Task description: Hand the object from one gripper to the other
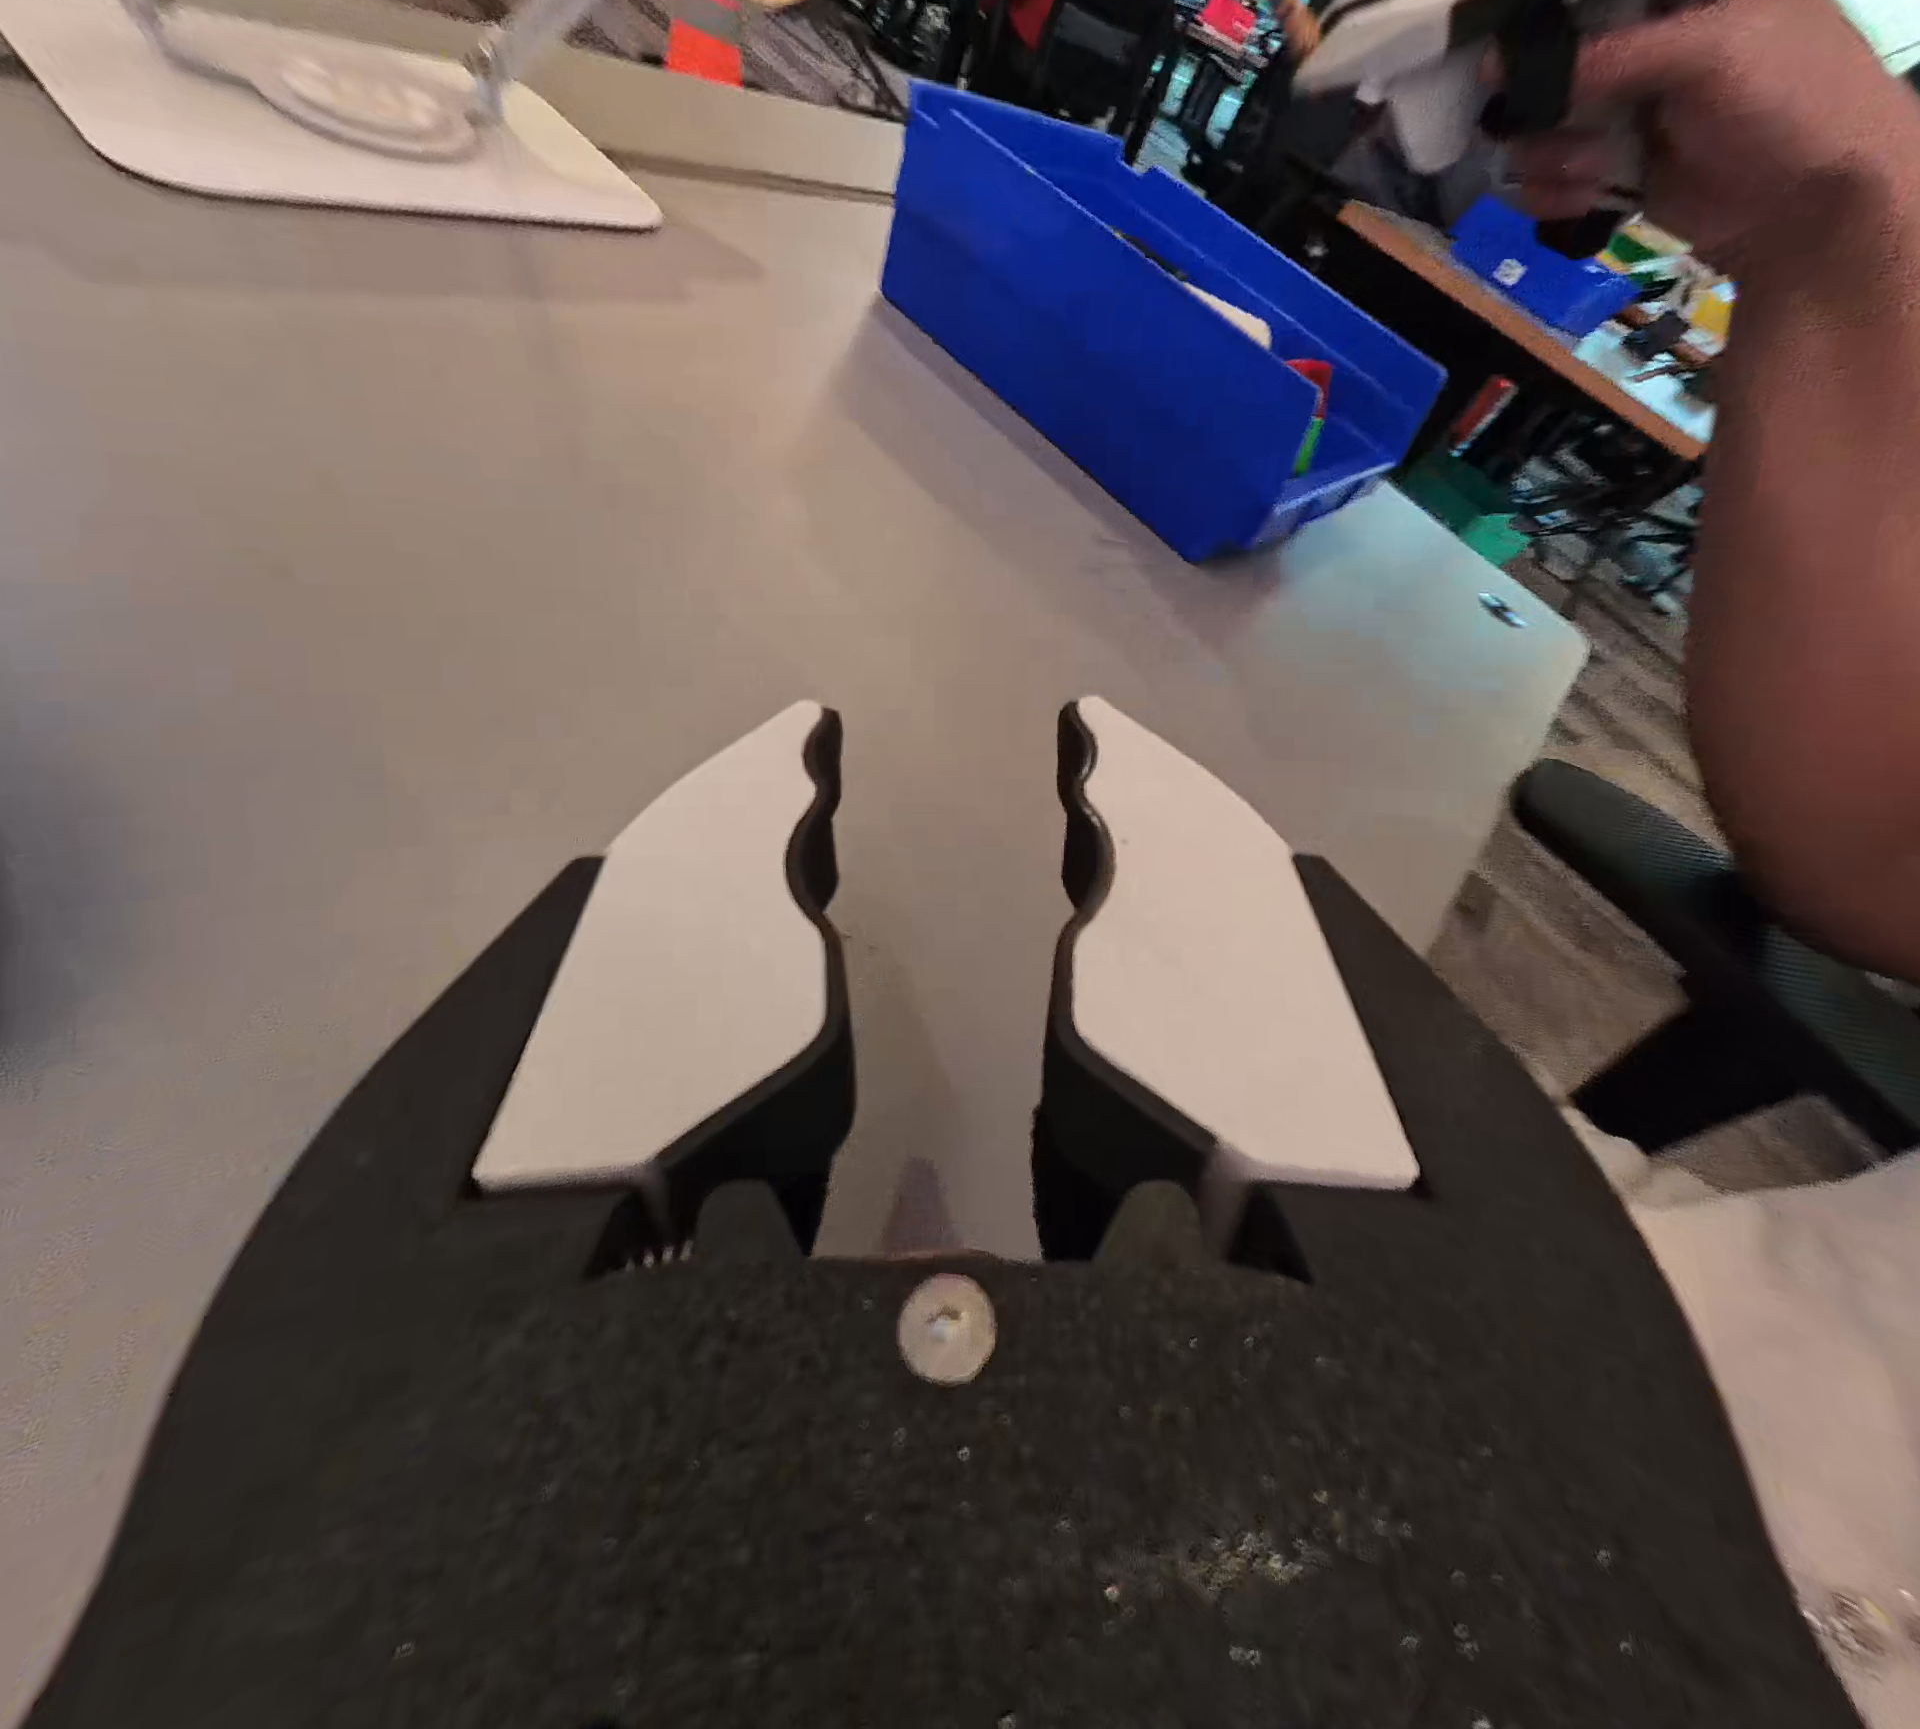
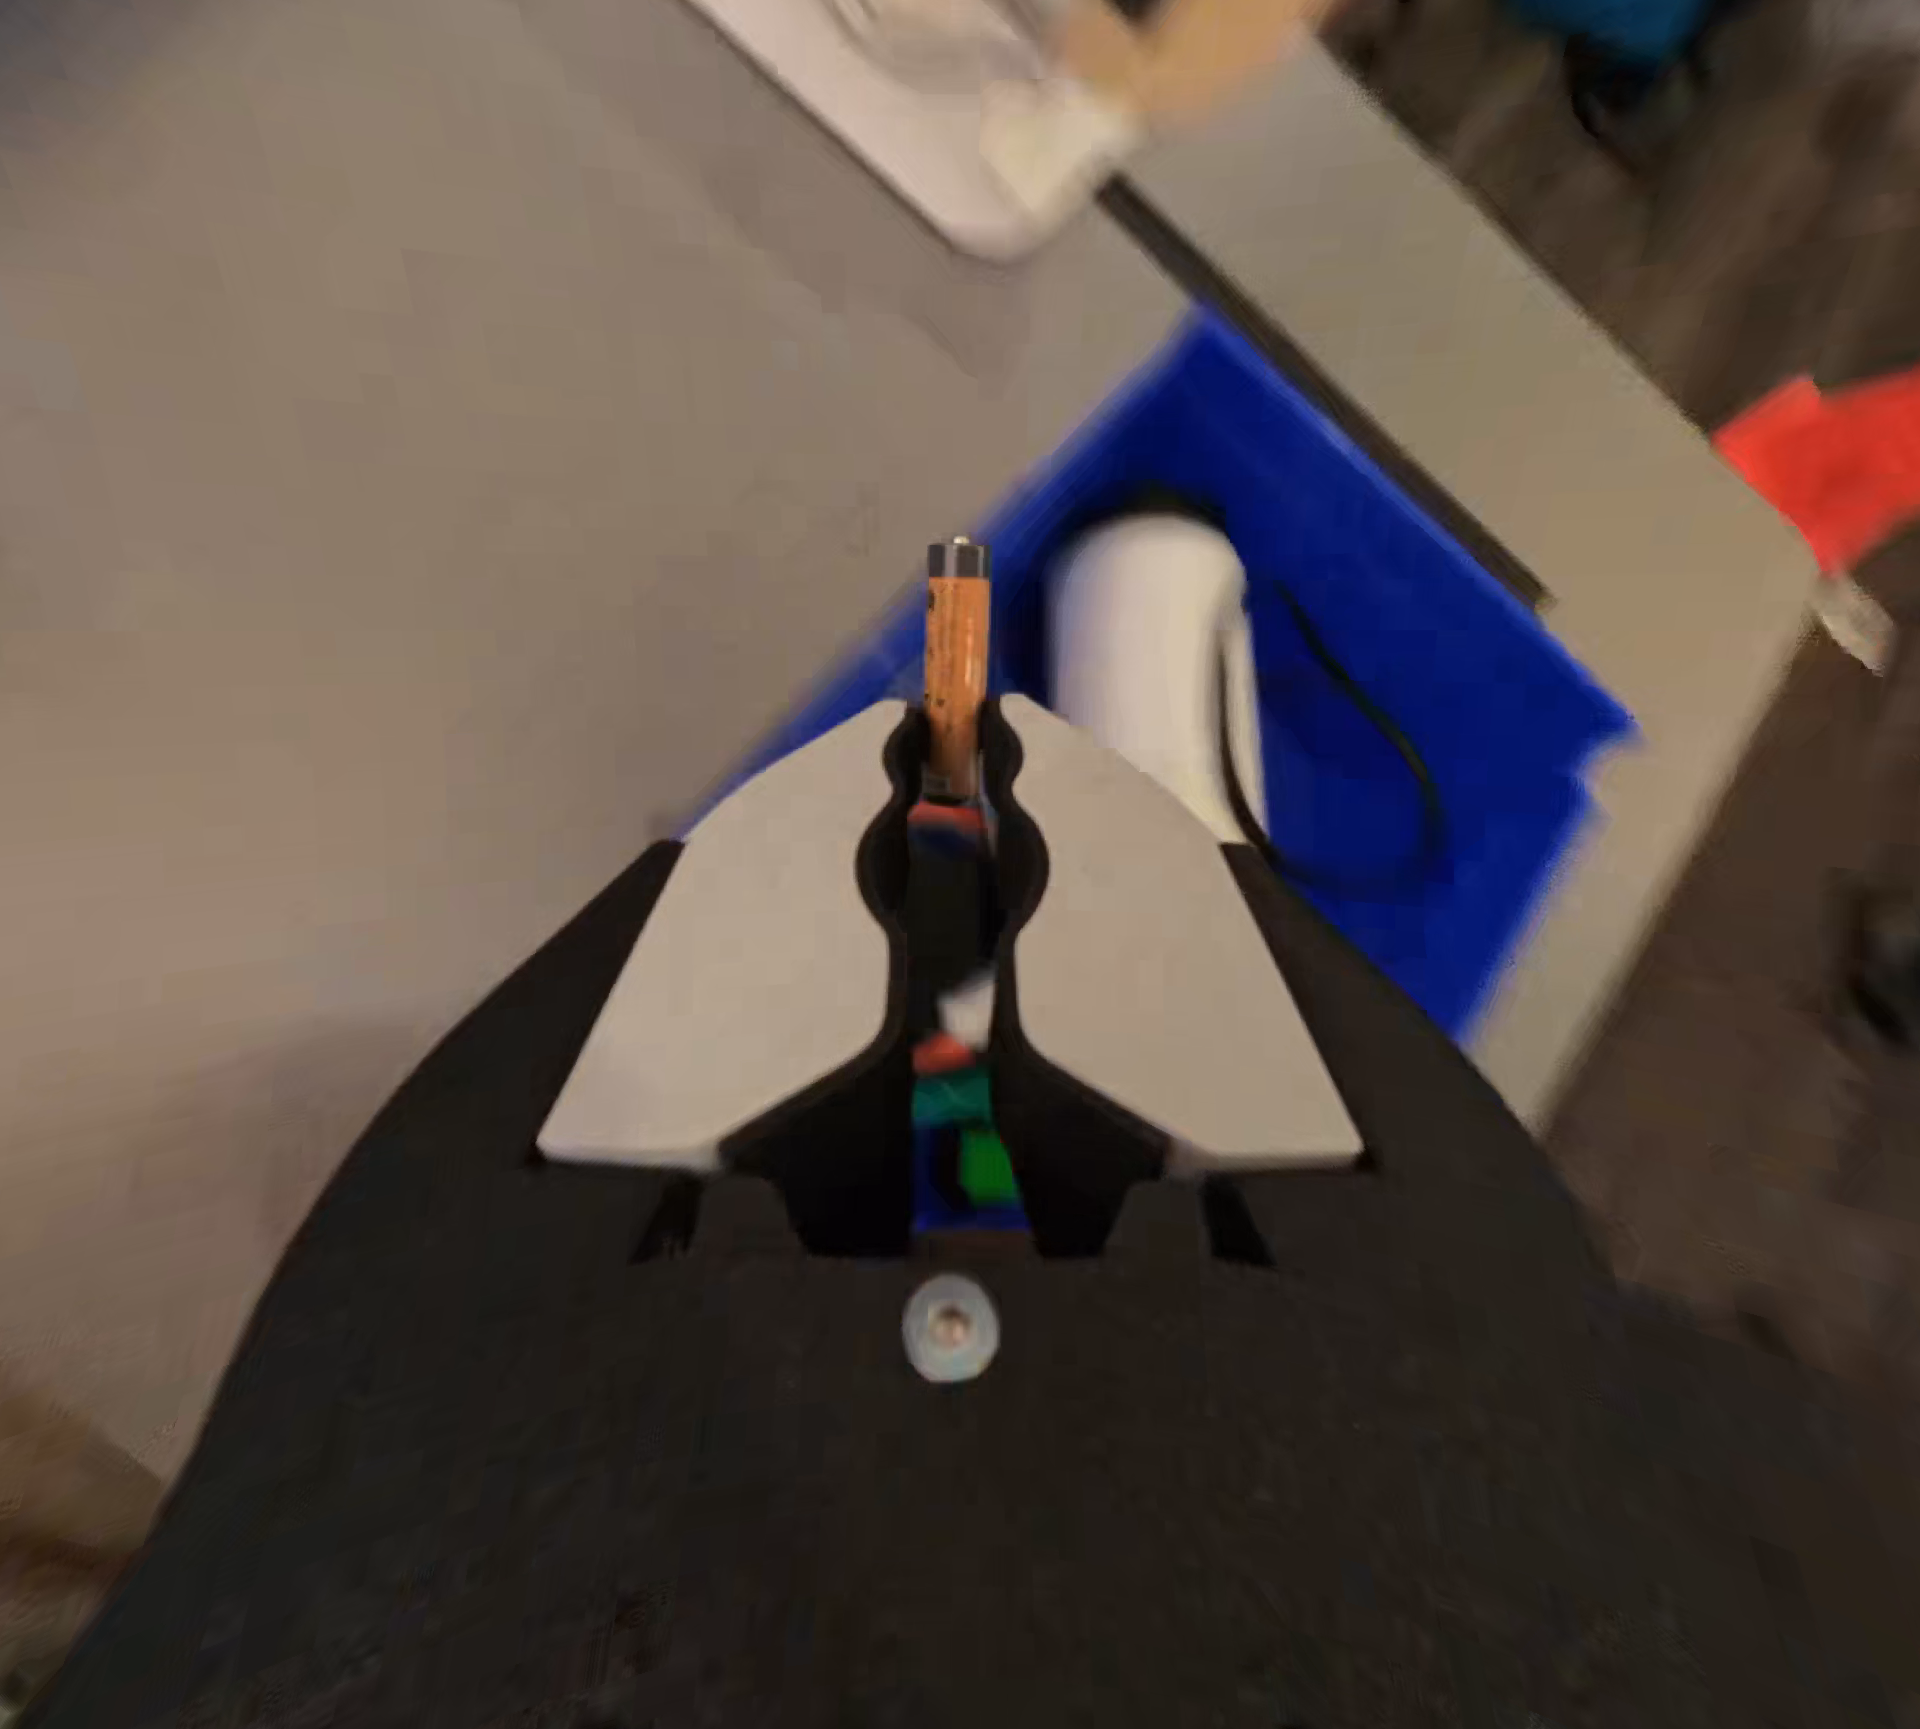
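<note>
Right tongs (image 2: 958,713) are clamped on a slim orange cylindrical battery (image 2: 956,640), its capped end left protruding for the handover, above a blue plastic bin (image 2: 1455,744) by the bench edge. Left tongs (image 1: 948,723) are held apart, empty, ready.

The blue bin (image 1: 1091,297) at upper right looks like glossy smooth plastic. The table (image 1: 416,484) is matt grey. The battery (image 2: 956,640) has a shiny metal tip.
</note>
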Demonstrator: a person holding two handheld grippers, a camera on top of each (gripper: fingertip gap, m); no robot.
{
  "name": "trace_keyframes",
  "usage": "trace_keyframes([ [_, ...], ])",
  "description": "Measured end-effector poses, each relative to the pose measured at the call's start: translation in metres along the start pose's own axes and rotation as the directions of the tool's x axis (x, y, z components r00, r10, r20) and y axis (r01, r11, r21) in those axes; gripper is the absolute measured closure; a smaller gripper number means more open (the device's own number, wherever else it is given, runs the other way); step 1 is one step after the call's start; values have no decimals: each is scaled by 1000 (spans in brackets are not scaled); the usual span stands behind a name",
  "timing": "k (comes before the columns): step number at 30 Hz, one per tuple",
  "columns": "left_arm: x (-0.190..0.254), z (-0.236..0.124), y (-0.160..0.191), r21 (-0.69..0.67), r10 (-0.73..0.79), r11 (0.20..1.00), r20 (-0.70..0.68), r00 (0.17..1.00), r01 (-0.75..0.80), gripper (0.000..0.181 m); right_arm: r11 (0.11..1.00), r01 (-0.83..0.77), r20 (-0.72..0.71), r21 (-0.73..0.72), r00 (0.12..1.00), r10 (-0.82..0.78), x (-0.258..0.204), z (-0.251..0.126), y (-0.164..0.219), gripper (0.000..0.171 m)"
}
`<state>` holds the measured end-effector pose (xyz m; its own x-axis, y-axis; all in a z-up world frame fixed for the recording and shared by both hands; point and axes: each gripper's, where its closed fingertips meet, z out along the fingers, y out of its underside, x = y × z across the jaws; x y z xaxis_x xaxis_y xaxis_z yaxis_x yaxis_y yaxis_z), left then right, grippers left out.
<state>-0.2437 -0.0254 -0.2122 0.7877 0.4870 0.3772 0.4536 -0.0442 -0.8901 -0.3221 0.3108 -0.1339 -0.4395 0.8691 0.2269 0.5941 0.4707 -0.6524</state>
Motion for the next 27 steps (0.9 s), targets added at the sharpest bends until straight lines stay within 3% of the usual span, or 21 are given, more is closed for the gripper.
trace_keyframes([
  [4,10,10,8,-36,-28,999,-67,997,25,143,964,-51,42,-261,997,64,30,20,79,161],
  [9,13,16,15,-78,-3,997,-70,998,-3,144,900,7,54,-435,998,18,35,48,122,161],
  [12,12,16,14,-71,14,997,-66,998,-19,145,883,5,-4,-469,1000,-8,44,60,127,161],
  [19,10,12,13,-63,-13,998,-76,997,8,145,885,1,7,-466,1000,3,40,64,128,160],
  [21,10,12,13,-66,-1,998,-69,998,-4,145,890,-9,19,-455,1000,20,40,60,127,151],
  [24,11,11,13,-71,4,997,-69,998,-8,144,921,-33,45,-387,997,55,39,39,114,149],
  [27,16,7,12,-75,-1,997,-77,997,-5,144,969,-43,-19,-244,999,39,43,-2,78,149],
])
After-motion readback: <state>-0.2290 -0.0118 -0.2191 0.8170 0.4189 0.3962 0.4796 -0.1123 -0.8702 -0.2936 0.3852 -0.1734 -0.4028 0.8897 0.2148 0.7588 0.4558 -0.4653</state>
